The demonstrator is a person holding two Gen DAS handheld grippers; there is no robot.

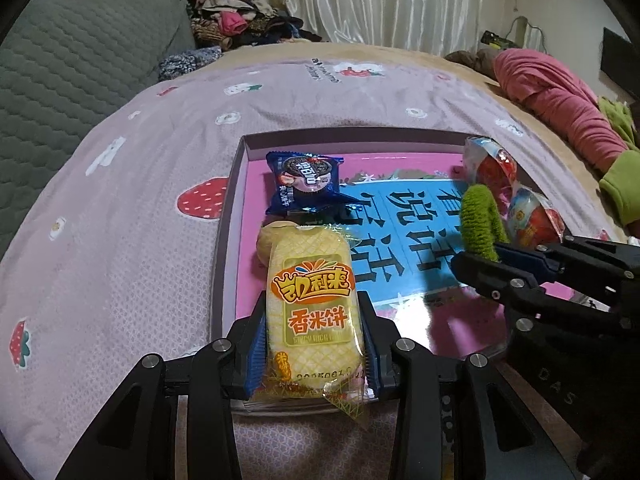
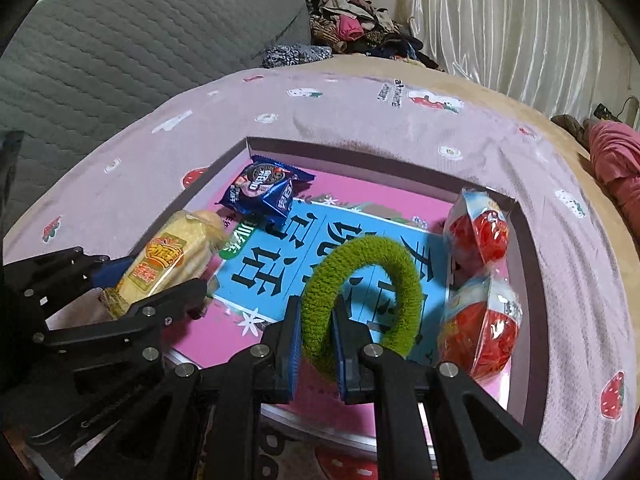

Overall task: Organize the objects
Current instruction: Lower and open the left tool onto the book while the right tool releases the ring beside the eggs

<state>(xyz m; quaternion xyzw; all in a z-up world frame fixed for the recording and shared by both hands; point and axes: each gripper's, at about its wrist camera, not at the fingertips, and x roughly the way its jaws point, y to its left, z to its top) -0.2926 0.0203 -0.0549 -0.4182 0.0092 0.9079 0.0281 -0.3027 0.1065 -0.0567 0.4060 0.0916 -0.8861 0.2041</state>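
Note:
My left gripper point(image 1: 316, 344) is shut on a yellow rice-cracker packet point(image 1: 314, 312), held over the near left part of a shallow pink box point(image 1: 240, 184). From the right wrist that same packet point(image 2: 160, 268) shows at the left, in the left gripper point(image 2: 120, 280). My right gripper point(image 2: 316, 340) is shut on a fuzzy green hair tie point(image 2: 360, 292), above the box's blue printed floor point(image 2: 260, 272). In the left wrist view the hair tie point(image 1: 478, 224) hangs at the right. A blue cookie packet point(image 1: 306, 182) lies in the box's far left corner. Two red-and-white wrapped snacks point(image 2: 480, 280) rest against the right wall.
The box sits on a pink strawberry-print quilt point(image 1: 120, 220) over a bed. A grey quilted headboard point(image 1: 72, 60) stands at the left, a heap of clothes point(image 1: 240, 20) at the back, white curtains point(image 1: 380, 0) behind. A pink garment point(image 1: 560, 96) lies at the right.

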